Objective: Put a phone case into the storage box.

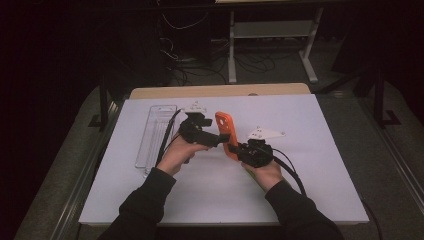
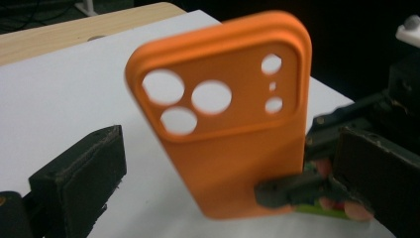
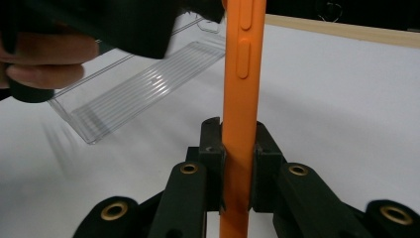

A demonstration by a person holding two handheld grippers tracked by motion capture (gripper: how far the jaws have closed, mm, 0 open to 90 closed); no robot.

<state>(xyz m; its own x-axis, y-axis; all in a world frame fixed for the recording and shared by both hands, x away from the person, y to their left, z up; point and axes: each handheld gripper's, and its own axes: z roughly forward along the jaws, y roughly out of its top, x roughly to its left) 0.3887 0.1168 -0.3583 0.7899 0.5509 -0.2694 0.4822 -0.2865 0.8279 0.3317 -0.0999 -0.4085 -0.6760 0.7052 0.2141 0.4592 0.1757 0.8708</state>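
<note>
An orange phone case (image 1: 224,131) with camera cut-outs stands upright above the white table (image 1: 310,165). My right gripper (image 1: 234,149) is shut on its lower edge; in the right gripper view the case (image 3: 241,99) rises edge-on between the pressed pads of the right gripper (image 3: 238,166). My left gripper (image 1: 220,138) reaches in from the left at the case's middle. In the left gripper view the left gripper (image 2: 233,158) stands open, its pads wide on either side of the case's back (image 2: 233,148) and apart from it. One of the right gripper's fingers (image 2: 285,192) clamps the case's bottom corner.
A clear plastic package tray (image 1: 155,134) lies flat at the left of the white sheet, also in the right gripper view (image 3: 143,84) behind the left hand (image 3: 44,62). A wooden strip (image 1: 220,91) borders the far edge. Cables trail from both grippers.
</note>
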